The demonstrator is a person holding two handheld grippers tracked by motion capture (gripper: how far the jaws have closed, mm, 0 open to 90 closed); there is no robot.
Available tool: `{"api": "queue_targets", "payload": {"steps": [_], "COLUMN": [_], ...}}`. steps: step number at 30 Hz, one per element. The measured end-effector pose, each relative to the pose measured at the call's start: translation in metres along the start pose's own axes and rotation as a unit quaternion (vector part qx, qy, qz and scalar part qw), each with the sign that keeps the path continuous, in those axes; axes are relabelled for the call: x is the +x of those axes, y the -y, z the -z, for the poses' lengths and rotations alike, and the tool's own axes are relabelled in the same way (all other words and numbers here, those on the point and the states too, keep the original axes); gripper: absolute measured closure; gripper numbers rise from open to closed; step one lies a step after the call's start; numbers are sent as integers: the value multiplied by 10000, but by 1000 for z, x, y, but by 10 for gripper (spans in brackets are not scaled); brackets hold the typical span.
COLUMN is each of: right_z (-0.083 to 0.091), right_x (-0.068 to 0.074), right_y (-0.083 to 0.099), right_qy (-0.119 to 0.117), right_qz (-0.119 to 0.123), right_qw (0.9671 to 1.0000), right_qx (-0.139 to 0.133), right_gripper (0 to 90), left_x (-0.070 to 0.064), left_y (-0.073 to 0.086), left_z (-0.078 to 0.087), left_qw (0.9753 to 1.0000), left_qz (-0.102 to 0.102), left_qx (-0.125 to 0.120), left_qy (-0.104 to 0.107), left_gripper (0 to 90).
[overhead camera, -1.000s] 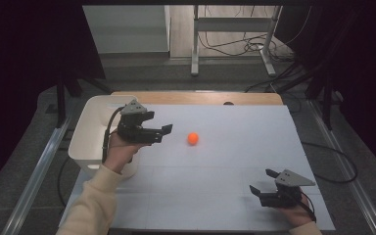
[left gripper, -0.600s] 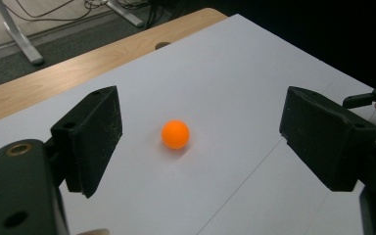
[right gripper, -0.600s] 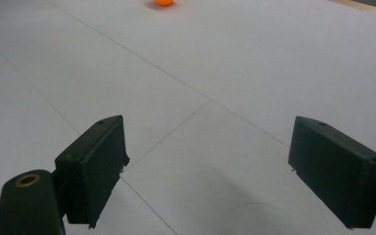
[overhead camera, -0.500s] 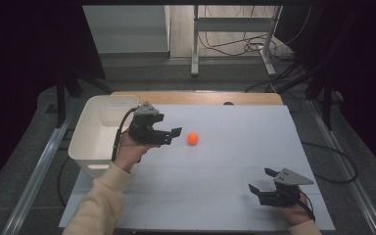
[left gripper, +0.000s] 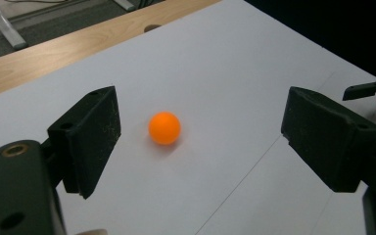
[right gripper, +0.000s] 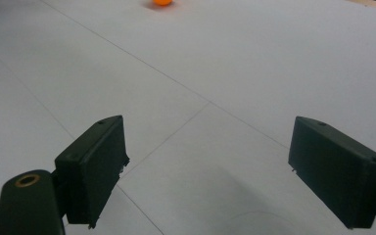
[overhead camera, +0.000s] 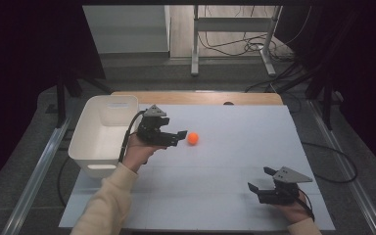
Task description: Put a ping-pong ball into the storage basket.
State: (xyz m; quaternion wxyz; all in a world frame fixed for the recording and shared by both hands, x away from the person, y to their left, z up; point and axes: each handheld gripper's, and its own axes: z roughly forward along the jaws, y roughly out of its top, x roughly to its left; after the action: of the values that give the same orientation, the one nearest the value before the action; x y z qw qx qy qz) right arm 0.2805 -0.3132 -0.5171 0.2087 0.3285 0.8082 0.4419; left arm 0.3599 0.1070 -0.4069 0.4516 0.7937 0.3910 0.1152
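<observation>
Here the orange ball (overhead camera: 193,138) lies on the white table sheet (overhead camera: 235,161), just right of the left gripper (overhead camera: 180,136), whose jaws gape wide, untouched. It is small, round, plain. The right gripper (overhead camera: 258,182), also wide, rests near-right.

Colours: orange ball (overhead camera: 193,138) on white tabletop (overhead camera: 235,161), black tools, white bin (overhead camera: 103,134).

Ball plain bright orange, no markings, same in left gripper view (left gripper: 164,128) & top edge of right gripper view (right gripper: 162,2). Tabletop sheet white w/ thin grey lines; bare wood strip (overhead camera: 196,97) light tan along far edge. Left tool (overhead camera: 178,136) black w/ grey plate on top, black cable; right tool (overhead camera: 260,182) black, grey plate too. Jaw blocks matt black, brass-coloured ring near left one in both gripper views. Sleeve (overhead camera: 108,200) cream/pale yellow. Floor grey, surroundings dark/black.
</observation>
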Motion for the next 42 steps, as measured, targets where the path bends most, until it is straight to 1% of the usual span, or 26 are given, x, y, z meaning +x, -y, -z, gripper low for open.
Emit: {"api": "queue_targets", "payload": {"steps": [1, 2, 4, 6, 9, 10, 14, 21, 26, 30, 31, 37, 41, 42], "right_z": [-1, -1, -1, 0, 2, 2, 2, 0, 0, 0, 0, 1, 1, 1], "right_x": [0, 0, 0, 1, 2, 3, 2, 2, 1, 2, 1, 1, 2, 2], "right_y": [-1, -1, -1, 0, 1, 1, 1, 0, 0, -1, -1, -1, 0, 0], "right_qy": [37, 37, 34, 25, 68, 49, 77, 38, 36, 40, 36, 52, 36, 34], "right_qz": [10, 10, 21, 16, 37, 27, 42, 43, 36, 69, 72, 36, 50, 50], "right_qw": [10000, 10000, 10000, 10000, 9999, 10000, 9999, 10000, 10000, 10000, 10000, 10000, 10000, 10000], "right_qx": [19, 19, 54, 45, 73, 42, 67, 32, 27, 20, 15, -14, 7, 5], "right_gripper": [145, 145, 144, 144, 144, 144, 144, 144, 144, 144, 144, 144, 144, 144], "left_x": [-1, -1, -4, -5, -5, -5, -6, -2, -1, -1, 0, 5, 7, 8], "left_y": [1, 1, 1, 1, 1, 2, 3, 4, 5, 5, 5, 8, 8, 9], "left_z": [-2, -2, -4, -5, -8, -9, -15, -27, -37, -43, -45, -55, -59, -62], "left_qw": [10000, 10000, 9999, 9998, 9998, 9998, 9995, 9993, 9987, 9982, 9980, 9967, 9966, 9963], "left_qz": [-19, -19, -100, -133, -115, -104, -152, -75, -54, -73, -47, -14, 23, 31], "left_qx": [36, 36, 99, 126, 151, 173, 273, 370, 512, 581, 610, 790, 805, 840], "left_qy": [-13, -13, -65, -78, -75, -75, -78, -69, -65, -163, -172, -188, -189, -181], "left_gripper": [156, 156, 156, 156, 154, 152, 144, 139, 133, 128, 127, 116, 116, 116]}}
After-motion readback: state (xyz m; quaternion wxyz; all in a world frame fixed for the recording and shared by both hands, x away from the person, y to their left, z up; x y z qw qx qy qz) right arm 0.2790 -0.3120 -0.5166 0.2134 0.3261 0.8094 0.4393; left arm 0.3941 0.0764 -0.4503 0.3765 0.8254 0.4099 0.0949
